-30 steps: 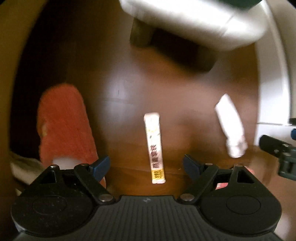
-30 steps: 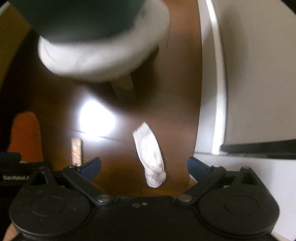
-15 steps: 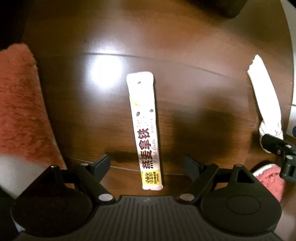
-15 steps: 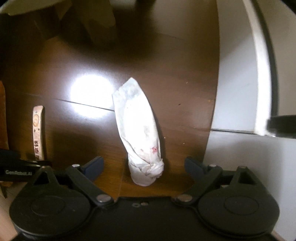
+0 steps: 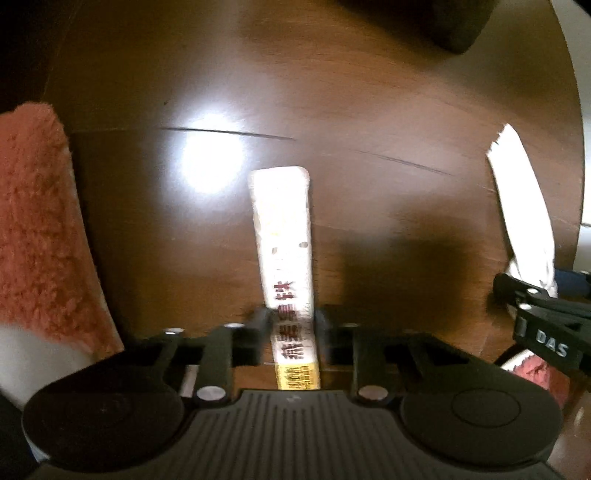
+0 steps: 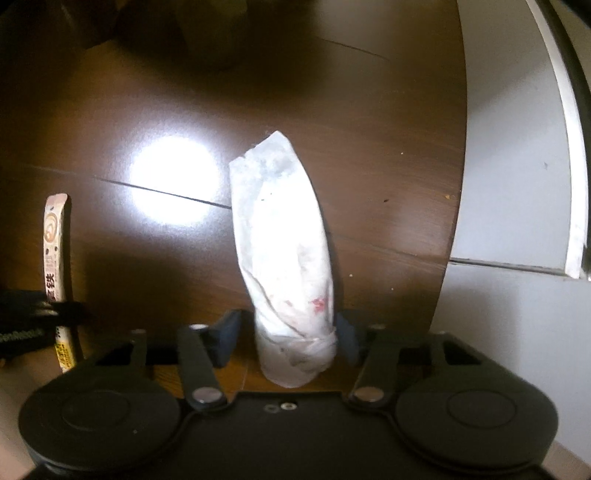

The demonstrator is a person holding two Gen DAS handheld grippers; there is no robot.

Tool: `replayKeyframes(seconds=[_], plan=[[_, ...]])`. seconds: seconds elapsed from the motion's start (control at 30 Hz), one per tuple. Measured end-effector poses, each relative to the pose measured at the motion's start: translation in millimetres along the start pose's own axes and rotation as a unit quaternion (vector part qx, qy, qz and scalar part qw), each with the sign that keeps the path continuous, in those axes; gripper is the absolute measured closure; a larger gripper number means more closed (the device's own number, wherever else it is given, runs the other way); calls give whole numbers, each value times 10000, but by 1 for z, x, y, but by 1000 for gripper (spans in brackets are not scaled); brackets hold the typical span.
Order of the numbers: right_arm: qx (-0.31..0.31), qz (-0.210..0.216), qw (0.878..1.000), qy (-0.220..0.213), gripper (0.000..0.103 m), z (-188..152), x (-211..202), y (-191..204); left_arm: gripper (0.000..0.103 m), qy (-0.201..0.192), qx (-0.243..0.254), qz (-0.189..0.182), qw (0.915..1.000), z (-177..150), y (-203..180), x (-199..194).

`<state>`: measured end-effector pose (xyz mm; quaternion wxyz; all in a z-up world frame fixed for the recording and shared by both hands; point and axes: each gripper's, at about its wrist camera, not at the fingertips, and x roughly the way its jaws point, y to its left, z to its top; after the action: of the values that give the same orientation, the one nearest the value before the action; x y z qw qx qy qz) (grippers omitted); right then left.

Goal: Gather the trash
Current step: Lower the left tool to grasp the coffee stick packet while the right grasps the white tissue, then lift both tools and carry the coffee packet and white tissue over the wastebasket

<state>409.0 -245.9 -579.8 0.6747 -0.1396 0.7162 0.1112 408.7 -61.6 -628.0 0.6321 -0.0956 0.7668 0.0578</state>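
Observation:
A long white drink-mix sachet (image 5: 284,251) with red lettering and a yellow end lies on the dark wood floor. My left gripper (image 5: 291,332) is shut on its near end. A crumpled white tissue (image 6: 284,254) with small red stains lies on the floor. My right gripper (image 6: 291,334) is shut on its knotted near end, both blue pads against it. The tissue also shows at the right of the left wrist view (image 5: 524,206), and the sachet at the left of the right wrist view (image 6: 55,251).
An orange fluffy slipper (image 5: 37,229) lies left of the sachet. Another pinkish slipper (image 5: 535,373) shows at the lower right. A white cabinet or door panel (image 6: 517,184) borders the floor on the right. A dark furniture leg (image 5: 443,22) stands at the far side.
Both grippers moved down and forward onto the trash. The left jaws closed on the sachet and the right jaws closed on the tissue; both were open before.

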Motion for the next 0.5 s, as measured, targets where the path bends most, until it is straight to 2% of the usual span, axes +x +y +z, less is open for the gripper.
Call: replayKeyframes(seconds=[0.2, 0.37, 0.5], plan=[[128, -17, 9999, -52, 85, -4, -8, 5, 83, 31, 4, -102, 9999, 3, 6, -3], [389, 98, 9990, -218, 88, -4, -33, 7, 83, -35, -91, -77, 9999, 11, 14, -22], [564, 170, 9976, -374, 88, -3, -70, 9, 83, -243, -51, -108, 9996, 6, 15, -58]])
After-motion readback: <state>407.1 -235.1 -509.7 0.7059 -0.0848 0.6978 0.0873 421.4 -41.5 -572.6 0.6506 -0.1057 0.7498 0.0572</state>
